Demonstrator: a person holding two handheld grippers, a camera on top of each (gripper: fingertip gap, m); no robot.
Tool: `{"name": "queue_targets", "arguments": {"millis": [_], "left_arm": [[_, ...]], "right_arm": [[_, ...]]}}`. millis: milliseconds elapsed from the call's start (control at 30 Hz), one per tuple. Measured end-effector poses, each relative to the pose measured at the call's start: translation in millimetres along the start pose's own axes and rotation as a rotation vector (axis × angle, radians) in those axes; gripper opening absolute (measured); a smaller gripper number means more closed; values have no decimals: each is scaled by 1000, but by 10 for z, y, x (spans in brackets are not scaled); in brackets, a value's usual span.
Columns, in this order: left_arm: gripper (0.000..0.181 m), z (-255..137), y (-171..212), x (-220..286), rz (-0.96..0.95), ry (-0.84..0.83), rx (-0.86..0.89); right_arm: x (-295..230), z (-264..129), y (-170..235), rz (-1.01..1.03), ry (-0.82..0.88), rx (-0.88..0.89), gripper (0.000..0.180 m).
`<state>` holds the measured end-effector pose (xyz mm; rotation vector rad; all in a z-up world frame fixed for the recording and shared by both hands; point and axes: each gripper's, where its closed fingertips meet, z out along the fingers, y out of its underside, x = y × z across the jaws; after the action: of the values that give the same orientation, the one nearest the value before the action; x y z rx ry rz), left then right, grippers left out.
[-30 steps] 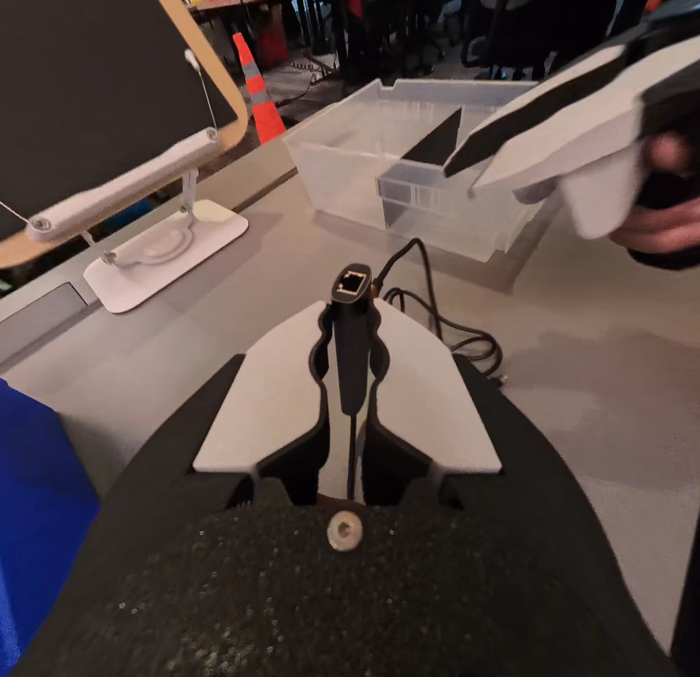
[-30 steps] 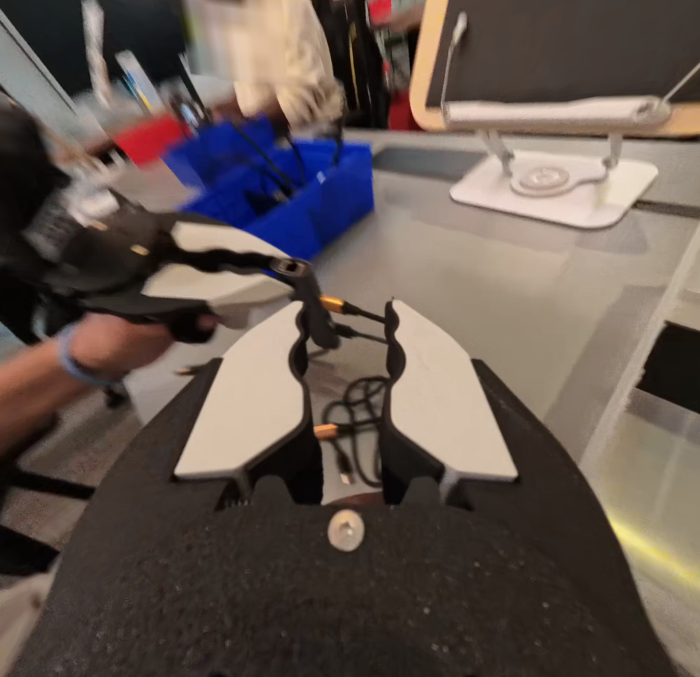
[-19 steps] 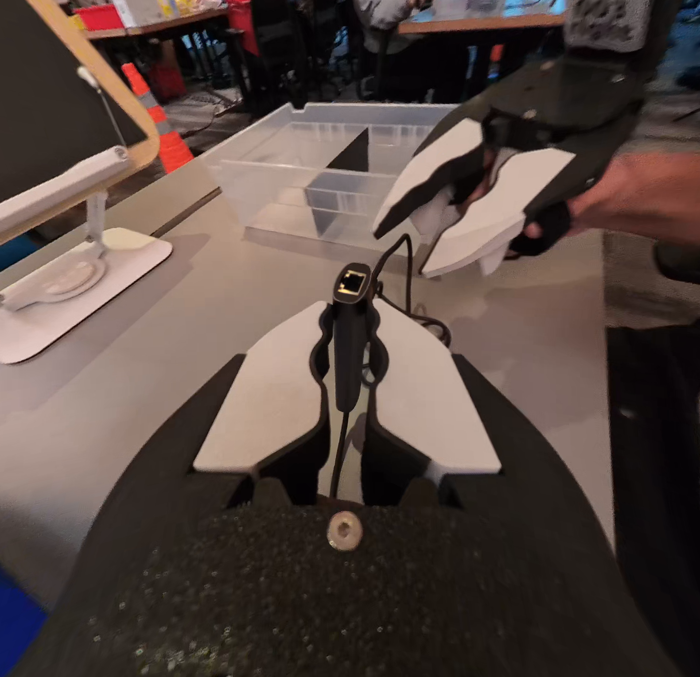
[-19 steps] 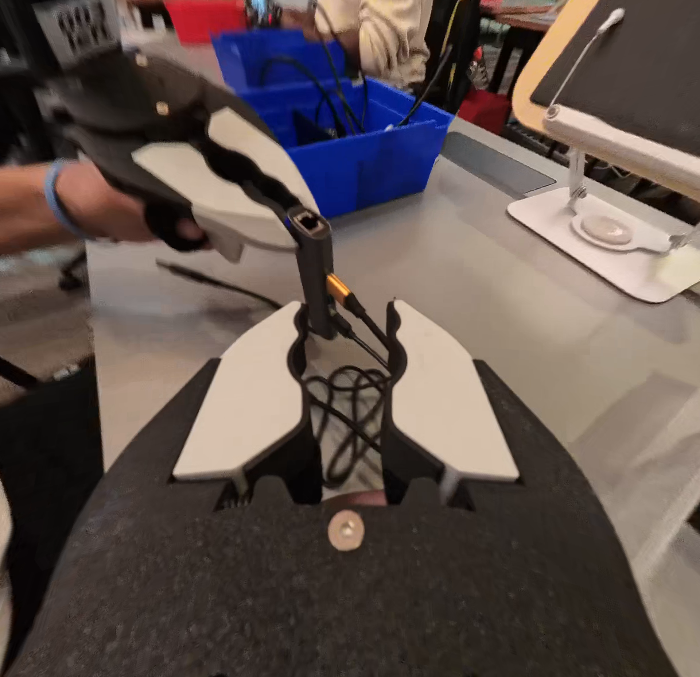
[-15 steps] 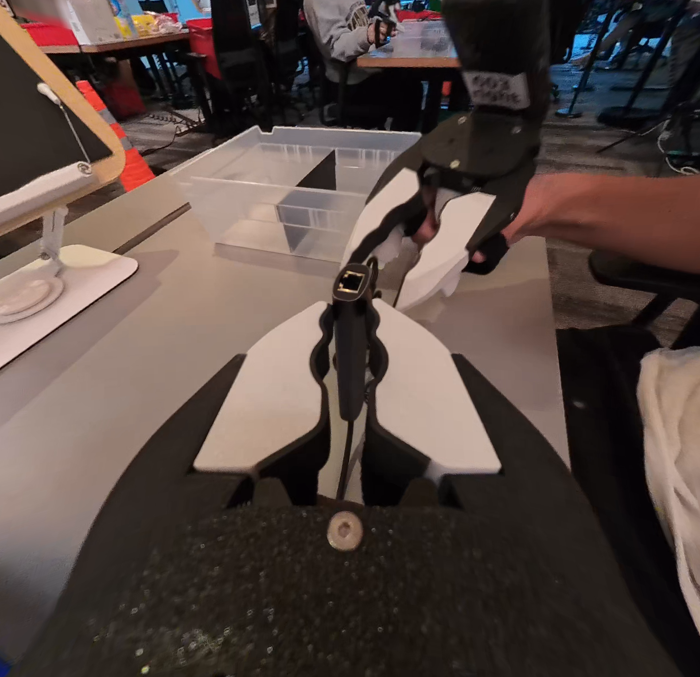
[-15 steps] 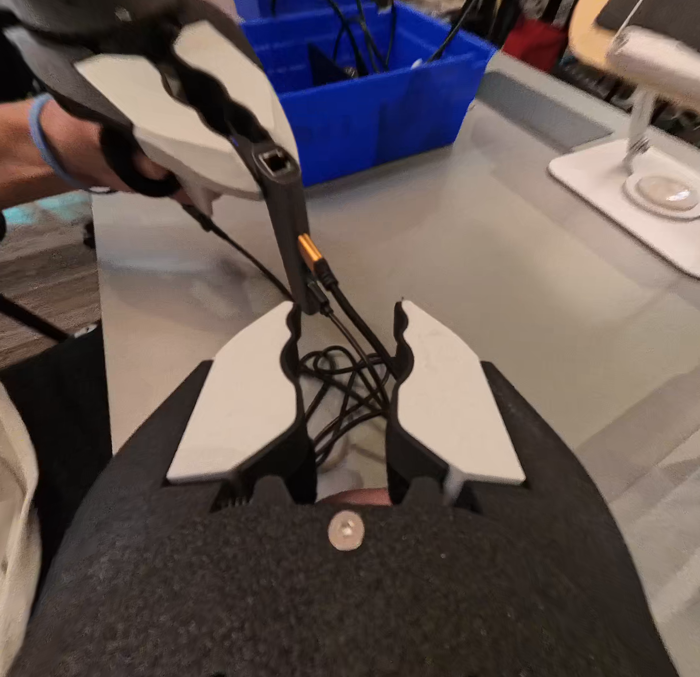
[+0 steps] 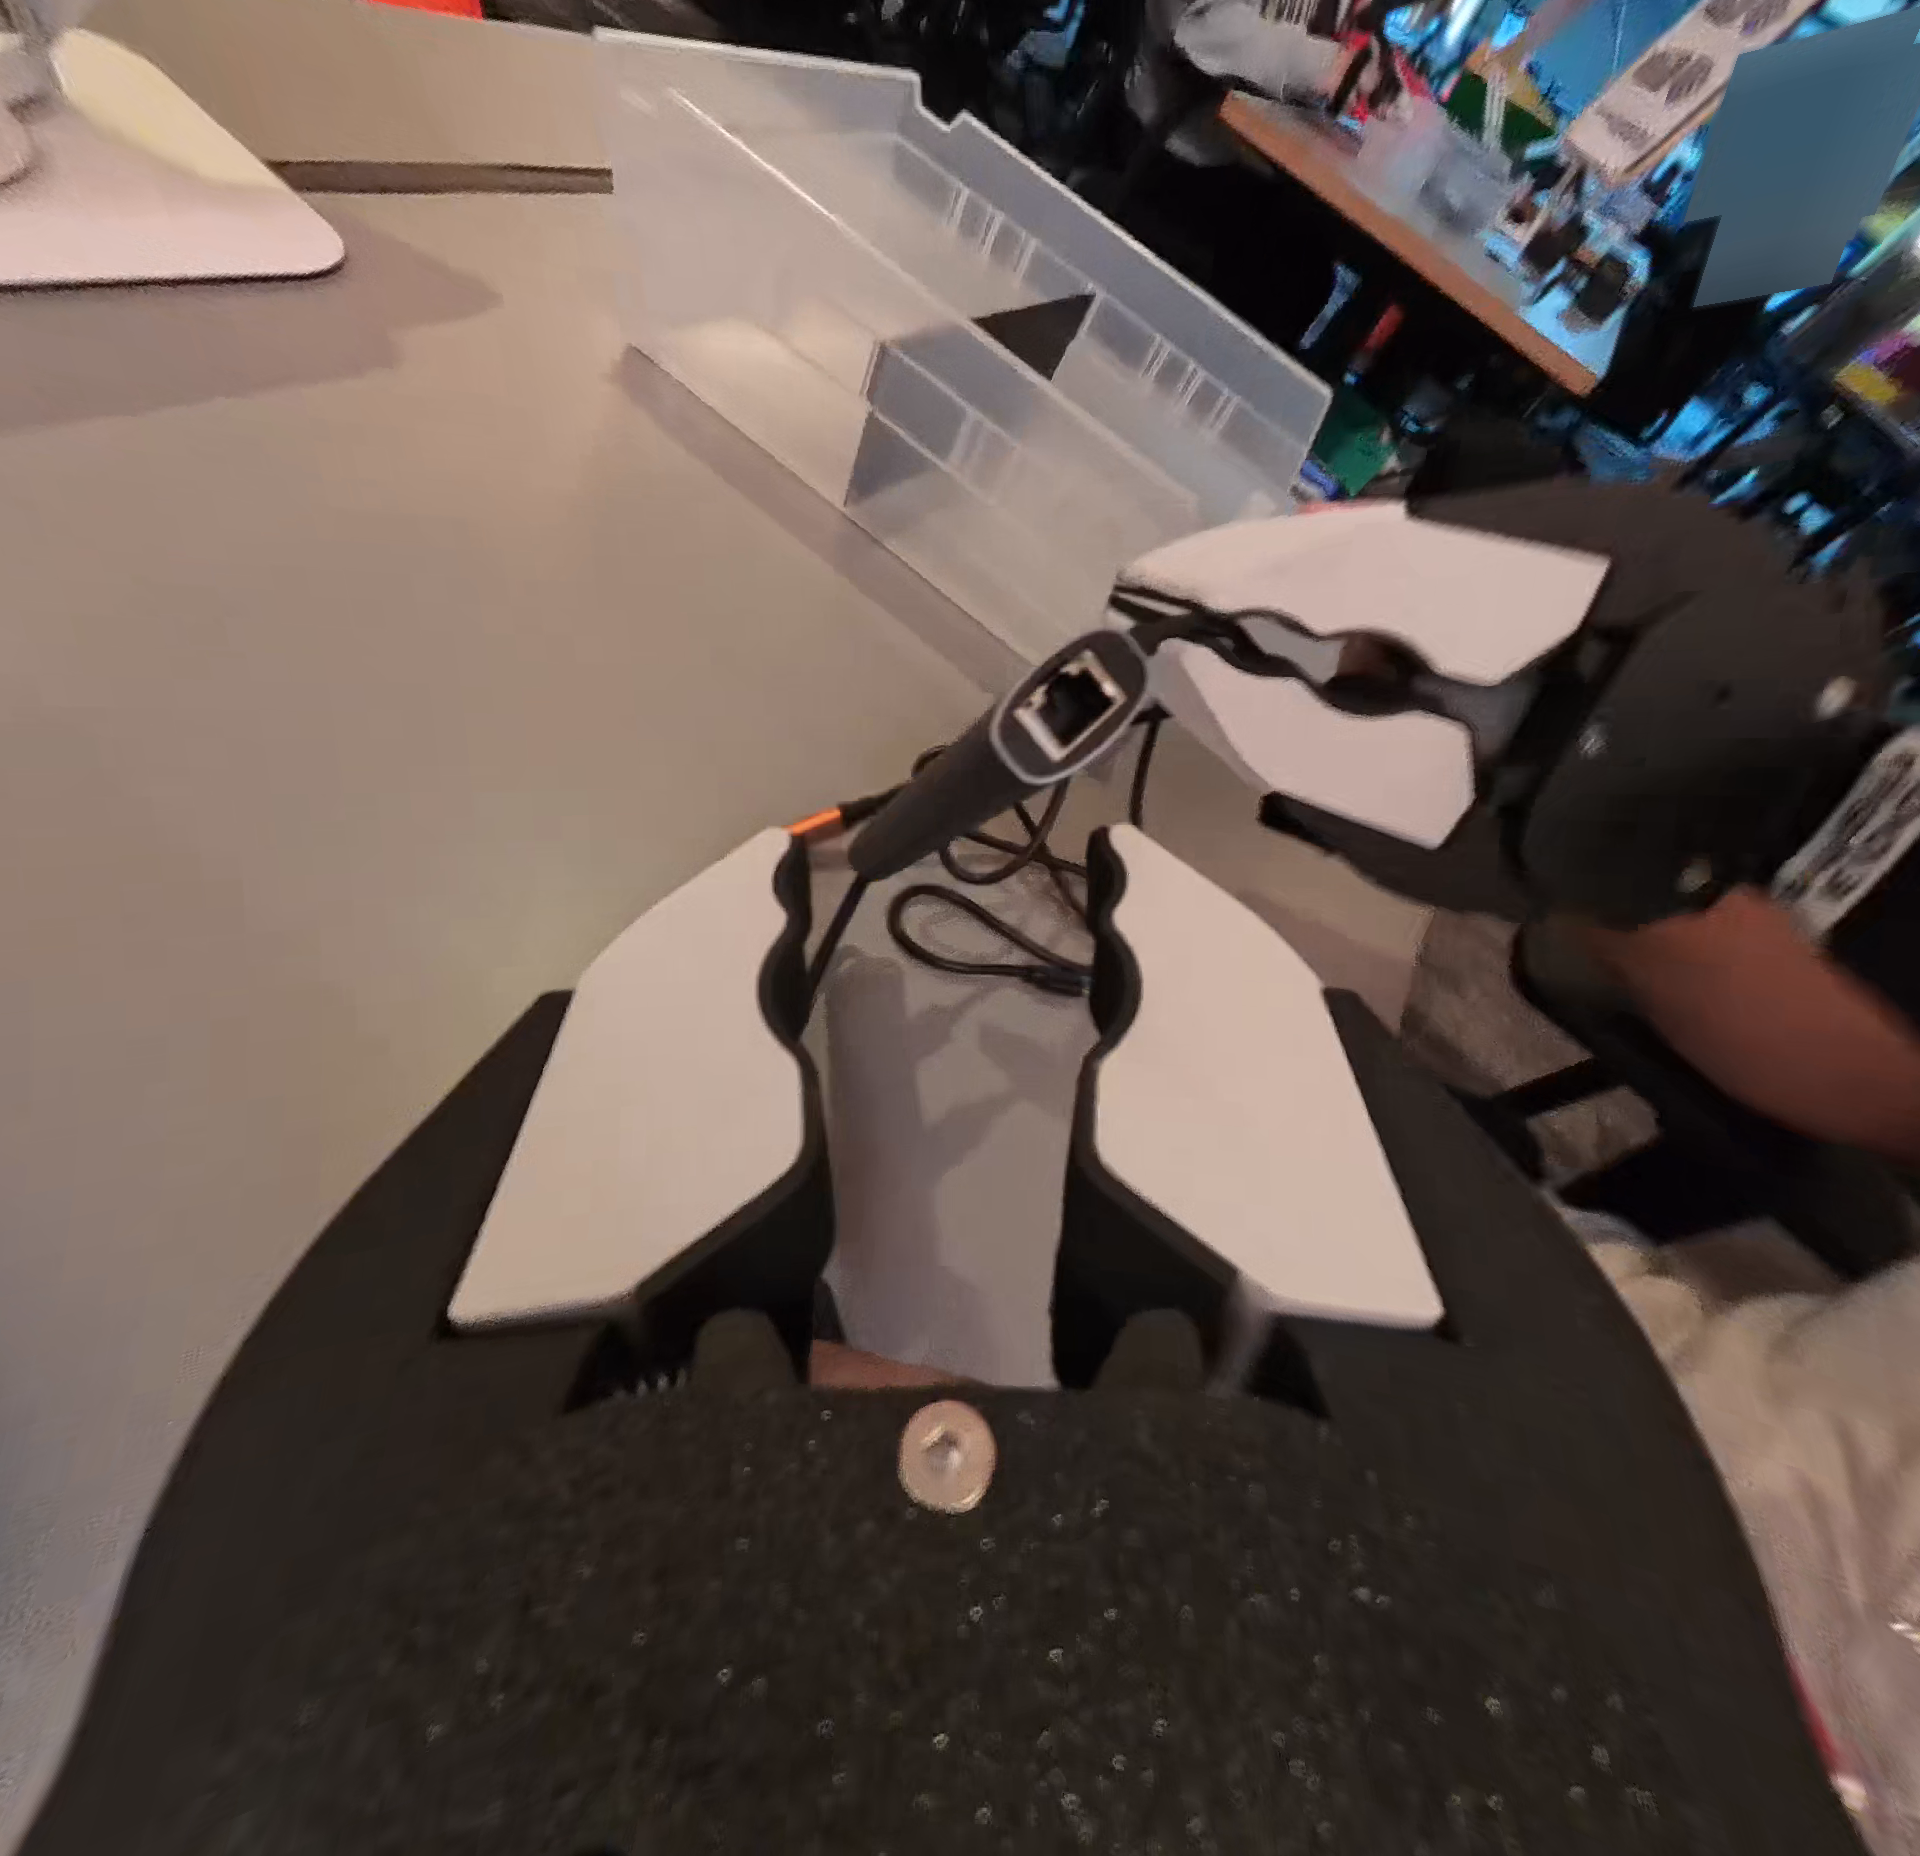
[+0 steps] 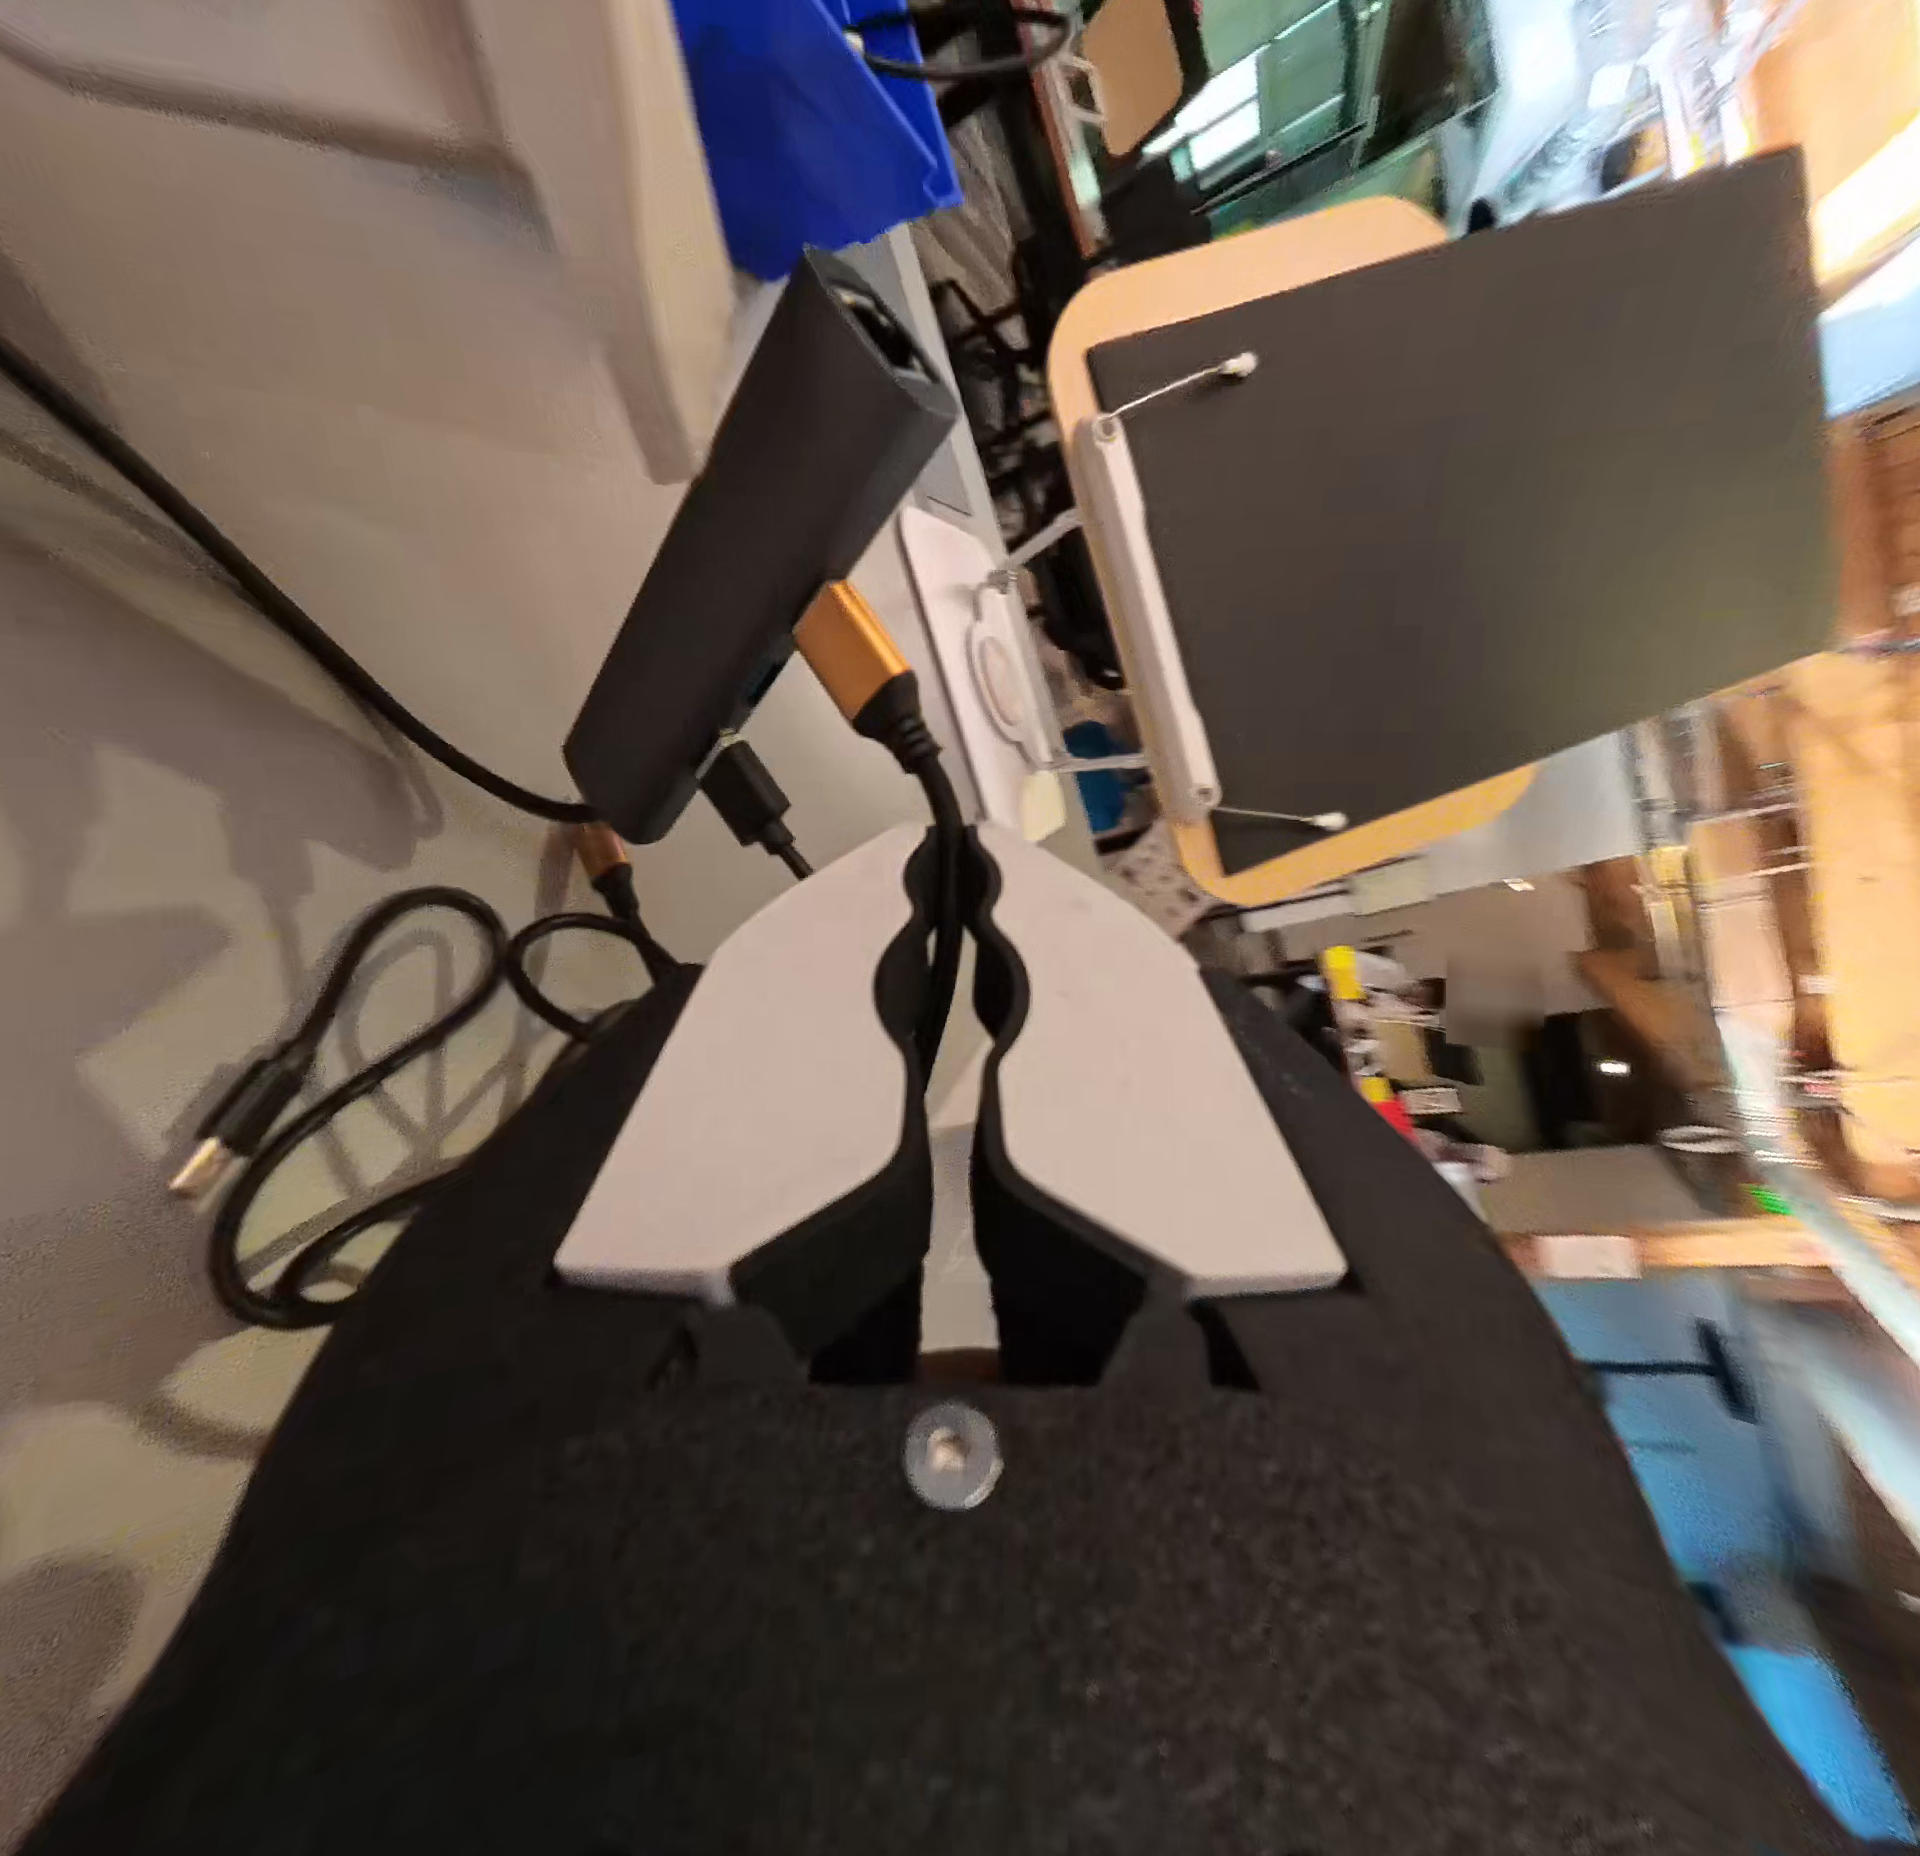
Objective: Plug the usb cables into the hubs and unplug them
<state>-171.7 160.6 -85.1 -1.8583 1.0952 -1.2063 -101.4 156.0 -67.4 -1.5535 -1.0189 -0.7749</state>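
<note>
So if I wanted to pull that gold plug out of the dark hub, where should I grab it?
Probably the gold plug shell itself, pinched across its flat sides, coming from its cable end along its length. It juts stiffly from the hub's long edge; the black cable the right gripper is shut on is thin and bends.

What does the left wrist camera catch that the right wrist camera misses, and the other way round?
Only the left wrist view shows the clear plastic bin, the open left hand-held gripper, and the right hand-held gripper from outside, beside the hub's end port.

Only the right wrist view shows the blue bin, the dark board on its stand, the black plug in the hub, and the right hand-held gripper's fingers pinching a black cable.

Both show the dark hub, the orange connector, coiled cables and the grey table.
</note>
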Motion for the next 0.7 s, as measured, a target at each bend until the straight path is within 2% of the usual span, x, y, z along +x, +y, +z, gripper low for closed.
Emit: {"name": "queue_targets", "arguments": {"millis": [67,233,433,600,700], "left_arm": [[51,5,32,51,-96,28,-7],[52,-38,115,38,-218,23,-36],[36,-84,277,-41,-262,-12,-129],[33,-116,423,-76,-263,-35,-171],[33,-133,548,-70,-241,-16,-227]], "right_arm": [[-28,12,-29,-75,67,-15,2],[-192,34,-99,-148,68,-37,2],[-375,-32,-254,-192,34,-19,2],[-569,-103,-330,-145,-40,7,2],[-694,-129,-343,-27,-145,43,2]]}}
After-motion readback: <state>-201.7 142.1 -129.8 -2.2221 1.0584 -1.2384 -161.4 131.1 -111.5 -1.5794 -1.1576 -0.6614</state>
